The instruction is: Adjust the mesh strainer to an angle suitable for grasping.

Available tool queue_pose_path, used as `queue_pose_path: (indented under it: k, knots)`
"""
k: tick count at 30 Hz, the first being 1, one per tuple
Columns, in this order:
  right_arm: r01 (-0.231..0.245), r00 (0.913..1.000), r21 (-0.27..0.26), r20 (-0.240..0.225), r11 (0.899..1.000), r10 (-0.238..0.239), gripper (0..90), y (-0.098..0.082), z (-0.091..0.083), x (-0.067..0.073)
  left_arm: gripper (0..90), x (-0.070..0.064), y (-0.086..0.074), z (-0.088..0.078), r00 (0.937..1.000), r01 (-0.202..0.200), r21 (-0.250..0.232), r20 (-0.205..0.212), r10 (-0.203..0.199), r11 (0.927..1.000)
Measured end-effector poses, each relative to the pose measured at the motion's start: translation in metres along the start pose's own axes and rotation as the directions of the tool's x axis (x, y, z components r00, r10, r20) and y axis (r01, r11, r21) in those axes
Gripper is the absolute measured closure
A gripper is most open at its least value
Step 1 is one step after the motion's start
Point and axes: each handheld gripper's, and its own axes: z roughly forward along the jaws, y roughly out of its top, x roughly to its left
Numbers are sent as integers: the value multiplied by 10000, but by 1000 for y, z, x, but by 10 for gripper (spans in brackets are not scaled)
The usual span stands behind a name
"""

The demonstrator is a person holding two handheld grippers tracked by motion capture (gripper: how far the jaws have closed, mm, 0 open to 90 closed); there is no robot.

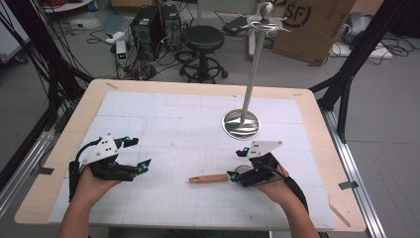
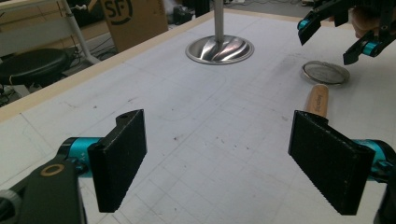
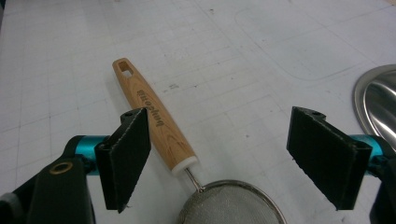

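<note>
A small strainer lies on the white mat (image 1: 163, 124), its wooden handle (image 1: 208, 178) pointing left and its round mesh bowl (image 1: 242, 170) under my right gripper (image 1: 236, 163). That gripper is open and hovers over the joint of handle (image 3: 154, 116) and mesh (image 3: 231, 205), with nothing held. My left gripper (image 1: 138, 153) is open too, low over bare mat at the left and apart from the strainer. In the left gripper view the mesh (image 2: 325, 72) and handle (image 2: 317, 100) lie ahead, with the right gripper (image 2: 338, 35) above them.
A metal stand with a round shiny base (image 1: 241, 124) and a tall pole (image 1: 252, 64) stands right of centre, behind the strainer; its base (image 2: 219, 49) also shows far ahead, and at the right edge (image 3: 376, 102). The wooden table edge (image 1: 198, 85) frames the mat.
</note>
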Motion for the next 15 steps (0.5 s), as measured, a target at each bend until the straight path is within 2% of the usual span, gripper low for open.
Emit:
queue_pose_path:
  k: [8,9,10,12,15]
  knots:
    - [322,9988,724,-394,9969,-294,237,8,10,0,199,0,1,-1,10000,-69,-21,-6,69,10000]
    - [396,9983,869,-458,9954,-357,241,9,11,0,199,-1,1,-1,10000,-54,-18,-4,54,10000]
    - [504,9974,1233,-580,9911,-435,245,11,14,2,199,-1,0,-1,10000,-47,-10,-9,47,10000]
    - [591,9967,1338,-632,9892,-511,251,11,16,2,199,-2,0,-1,10000,-56,0,2,56,10000]
    - [823,9937,1795,-899,9803,-670,267,14,21,4,199,-2,0,-1,10000,-74,3,-3,74,10000]
